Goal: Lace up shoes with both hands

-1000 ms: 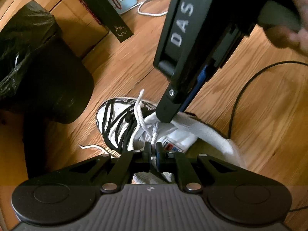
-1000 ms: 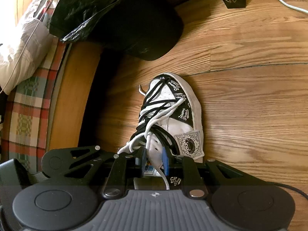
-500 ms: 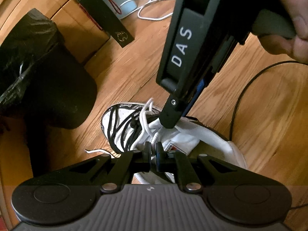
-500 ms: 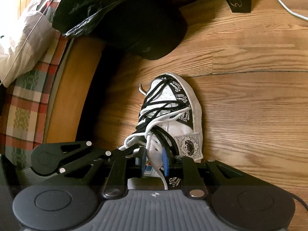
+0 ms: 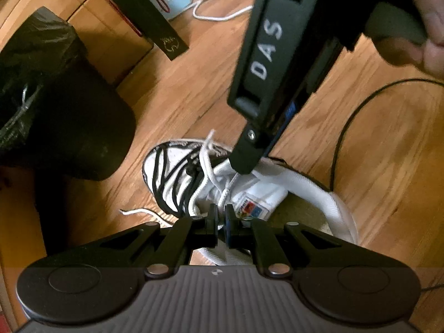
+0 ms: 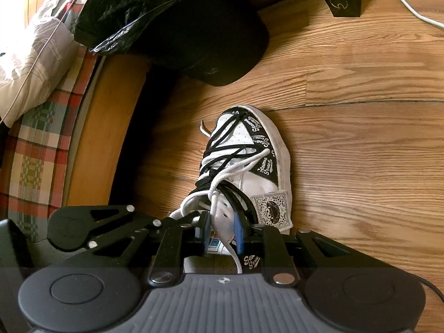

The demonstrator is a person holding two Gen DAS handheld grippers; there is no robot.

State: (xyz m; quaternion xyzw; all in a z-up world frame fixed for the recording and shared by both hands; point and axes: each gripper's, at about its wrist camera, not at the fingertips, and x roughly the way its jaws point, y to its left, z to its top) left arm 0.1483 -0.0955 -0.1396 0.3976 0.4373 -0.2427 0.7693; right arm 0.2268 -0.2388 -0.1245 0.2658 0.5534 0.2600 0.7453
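Note:
A white sneaker point(image 5: 172, 166) point(image 6: 249, 172) with black trim lies on the wooden floor, laced with black laces and a white lace point(image 5: 205, 166) point(image 6: 230, 166). My left gripper point(image 5: 221, 216) is shut on a strand of the white lace just above the tongue; the right wrist view shows it at the left point(image 6: 191, 217). My right gripper point(image 6: 222, 230) is shut on the shoe's white tongue, and a white lace end runs down between its jaws. In the left wrist view its tip point(image 5: 245, 163) rests on the tongue, with a person's hand point(image 5: 424, 14) on its handle.
A black bin point(image 5: 69, 127) point(image 6: 194, 27) with a black bag stands just beyond the toe. Behind it are a black paper bag point(image 5: 144, 19) and white cables point(image 5: 216, 8). A black cable point(image 5: 341, 138) curves at the right. A bed frame point(image 6: 105, 138) with plaid bedding point(image 6: 33, 144) borders the left.

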